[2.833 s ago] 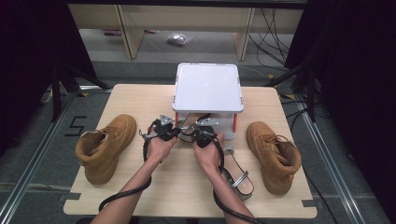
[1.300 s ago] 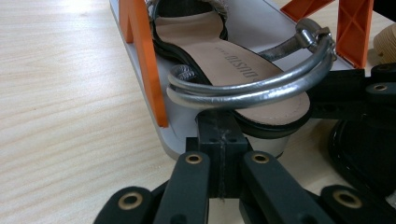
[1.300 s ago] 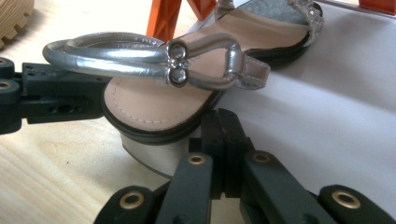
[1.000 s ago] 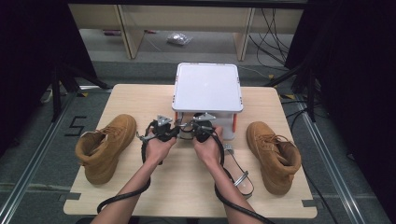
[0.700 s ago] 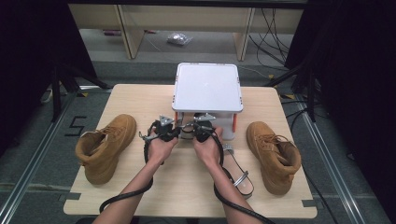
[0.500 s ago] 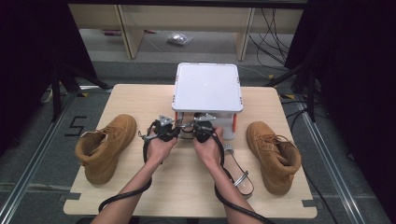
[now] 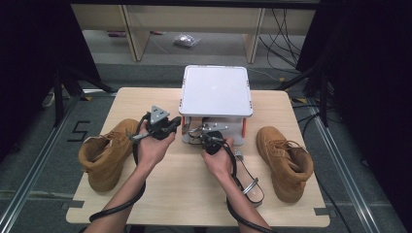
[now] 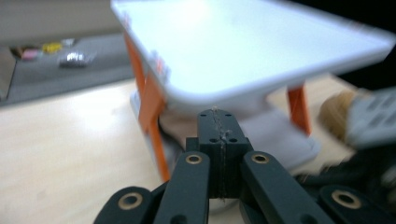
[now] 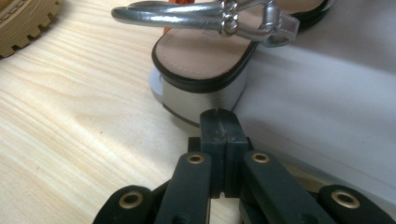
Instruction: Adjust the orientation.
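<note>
Two tan boots (image 7: 104, 158), two silver sandals (image 7: 248, 182), one white rack (image 7: 215, 92)

Motion is blurring the white rack (image 8: 252, 51) in the left gripper view; the frame's top edge is cropping the silver sandal (image 9: 205, 51) in the right gripper view.

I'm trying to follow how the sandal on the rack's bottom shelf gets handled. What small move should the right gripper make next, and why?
Probably open the jaws first. In the right gripper view the right gripper is shut with nothing between its pads, its tip just short of the sandal's block heel, which sits on the lower shelf of the white rack. Shut jaws cannot take the heel or strap.
</note>
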Available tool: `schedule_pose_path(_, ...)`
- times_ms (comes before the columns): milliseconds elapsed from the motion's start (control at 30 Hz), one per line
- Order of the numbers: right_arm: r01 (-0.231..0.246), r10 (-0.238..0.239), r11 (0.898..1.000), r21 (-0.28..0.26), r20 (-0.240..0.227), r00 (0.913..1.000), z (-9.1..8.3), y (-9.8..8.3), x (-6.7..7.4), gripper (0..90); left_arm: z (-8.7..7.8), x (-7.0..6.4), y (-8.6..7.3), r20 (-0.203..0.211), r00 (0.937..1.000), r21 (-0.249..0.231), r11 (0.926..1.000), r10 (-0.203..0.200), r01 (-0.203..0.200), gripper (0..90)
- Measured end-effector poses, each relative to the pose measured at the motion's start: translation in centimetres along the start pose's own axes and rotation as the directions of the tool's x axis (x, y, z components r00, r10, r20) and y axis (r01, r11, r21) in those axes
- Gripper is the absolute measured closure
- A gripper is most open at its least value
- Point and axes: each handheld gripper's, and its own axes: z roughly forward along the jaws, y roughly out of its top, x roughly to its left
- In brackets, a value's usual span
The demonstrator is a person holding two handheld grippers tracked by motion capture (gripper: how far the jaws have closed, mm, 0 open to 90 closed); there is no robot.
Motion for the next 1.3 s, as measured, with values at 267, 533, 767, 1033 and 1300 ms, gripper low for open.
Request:
schedule_pose_path(267, 0.015, -0.015, 1.0, 0.009, -0.015, 0.9998, 0.4, 0.1, 0.6, 90.0, 2.0, -0.3, 3.3, -0.002, 0.9994, -0.062, 0.9975, 0.035, -0.035, 89.7)
schedule_pose_path(533, 0.014, -0.013, 1.0, 0.009, -0.028, 0.9995, 0.9, 0.3, 1.1, 90.0, 4.7, 0.4, 2.7, -0.037, 0.9992, -0.016, 0.9997, 0.015, -0.016, 89.7)
schedule_pose_path(767, 0.012, -0.012, 1.0, -0.002, -0.022, 0.9997, 1.3, 0.5, 1.3, 90.0, 5.7, 0.7, 1.7, -0.047, 0.9988, 0.019, 0.9997, 0.015, -0.014, 89.8)
schedule_pose_path(1033, 0.023, -0.023, 1.0, -0.012, -0.021, 0.9995, 1.5, 0.5, 1.3, 90.0, 5.8, 0.6, 1.7, -0.041, 0.999, 0.037, 0.9992, 0.017, -0.016, 89.8)
schedule_pose_path(1300, 0.03, -0.03, 0.999, -0.017, -0.015, 0.9994, 1.7, 1.1, 1.5, 90.0, 5.8, 0.4, 1.9, -0.048, 0.9985, 0.055, 0.9983, 0.025, -0.023, 89.9)
